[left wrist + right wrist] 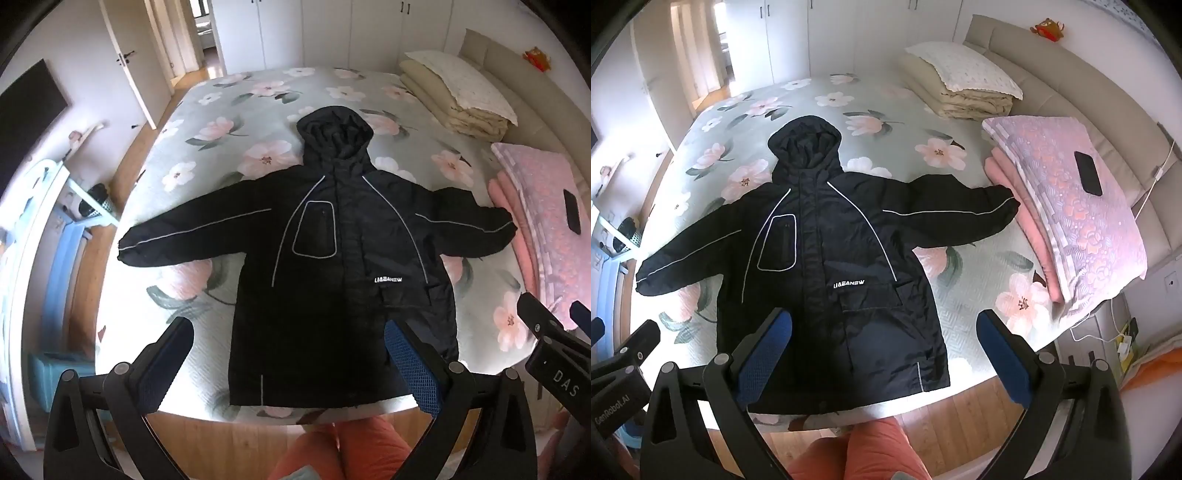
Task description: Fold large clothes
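Observation:
A black hooded jacket (332,258) with grey piping lies flat, front up, on the floral bed (221,155), sleeves spread to both sides and hem at the near edge. It also shows in the right wrist view (831,266). My left gripper (290,332) is open and empty, held above the hem. My right gripper (884,325) is open and empty, above the jacket's lower right part. The right gripper also shows at the right of the left wrist view (546,314), apart from the jacket.
Folded pink quilts (1071,206) with a black phone (1087,173) on top lie at the bed's right side. Folded beige bedding and a pillow (960,85) sit at the far right. Wooden floor (942,417) and the person's orange-clad legs (871,450) are below.

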{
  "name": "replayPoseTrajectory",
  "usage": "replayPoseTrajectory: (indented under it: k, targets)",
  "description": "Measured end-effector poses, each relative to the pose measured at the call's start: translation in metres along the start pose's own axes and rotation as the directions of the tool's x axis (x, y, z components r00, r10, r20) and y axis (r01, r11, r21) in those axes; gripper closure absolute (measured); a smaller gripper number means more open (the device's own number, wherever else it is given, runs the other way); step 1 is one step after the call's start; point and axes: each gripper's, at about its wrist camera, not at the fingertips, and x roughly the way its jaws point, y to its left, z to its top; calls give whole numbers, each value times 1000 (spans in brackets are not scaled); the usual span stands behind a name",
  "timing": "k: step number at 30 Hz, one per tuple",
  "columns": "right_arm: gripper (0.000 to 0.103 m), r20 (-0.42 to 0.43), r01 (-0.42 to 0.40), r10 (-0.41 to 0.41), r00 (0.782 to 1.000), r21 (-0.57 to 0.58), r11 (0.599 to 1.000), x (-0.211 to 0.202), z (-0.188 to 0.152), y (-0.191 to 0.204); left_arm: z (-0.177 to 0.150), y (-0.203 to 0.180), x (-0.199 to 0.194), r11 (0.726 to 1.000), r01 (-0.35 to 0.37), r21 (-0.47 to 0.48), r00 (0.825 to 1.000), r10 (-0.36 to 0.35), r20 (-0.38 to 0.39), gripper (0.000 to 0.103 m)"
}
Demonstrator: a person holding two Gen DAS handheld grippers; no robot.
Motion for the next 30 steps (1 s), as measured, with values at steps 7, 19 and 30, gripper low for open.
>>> replayPoseTrajectory:
  k: [7,19,30]
  targets:
    - [2,-4,-5,5,1000,4,1000,-1,-2,-2,2,10,-8,999,28,-33,999,-27,31,0]
    - [2,-15,4,-4,1000,6,1000,-1,-10,1,3,17,-3,999,15,-35,999,-13,34,0]
    - [2,-24,2,-1,1000,18,1000,8,-7,-7,6,6,-2,1000,14,-23,999,-13,46,0]
